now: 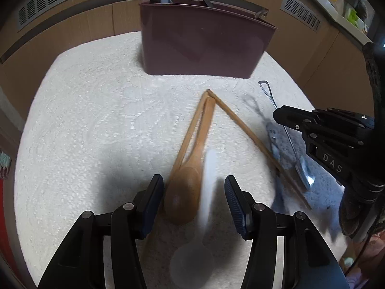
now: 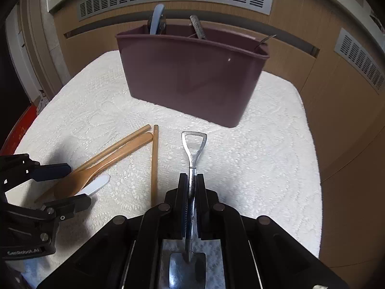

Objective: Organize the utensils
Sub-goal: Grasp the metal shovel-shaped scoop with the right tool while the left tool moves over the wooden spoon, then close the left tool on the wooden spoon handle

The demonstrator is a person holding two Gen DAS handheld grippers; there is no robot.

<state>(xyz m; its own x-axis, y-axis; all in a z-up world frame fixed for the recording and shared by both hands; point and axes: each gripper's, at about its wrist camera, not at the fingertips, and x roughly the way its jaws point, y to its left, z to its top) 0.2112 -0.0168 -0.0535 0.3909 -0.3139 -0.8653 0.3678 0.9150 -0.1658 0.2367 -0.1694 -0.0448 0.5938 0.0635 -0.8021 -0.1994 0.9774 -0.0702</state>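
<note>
Clamping the shaft of a metal shovel-shaped spoon (image 2: 192, 168), the right gripper (image 2: 191, 180) has its jaws pressed together on the metal. The spoon's open triangular handle loop points toward the maroon utensil holder (image 2: 190, 77), and its blade lies below the jaws over the white textured cloth (image 2: 264, 156).

The left gripper (image 1: 194, 192) has its jaws apart. Between them lie the bowl of a wooden spoon (image 1: 185, 192) and a white plastic spoon (image 1: 207, 192), which is blurred. Neither pad touches either spoon in the left wrist view.

Bare cloth lies between the metal spoon's handle loop and the holder's front wall, and more of it spreads right of the holder to the cloth's rounded edge.

The holder stands upright at the far side of the cloth. A divider shows inside its rim. A pale blue handle (image 2: 157, 16), a dark ridged handle (image 2: 198, 27) and a thin metal handle (image 2: 264, 39) rise from it.

In front of the holder, two wooden chopsticks (image 2: 155, 163) lie flat. One runs alongside the wooden spoon's handle; the other lies between that spoon and the metal spoon, their far ends nearly meeting.
</note>
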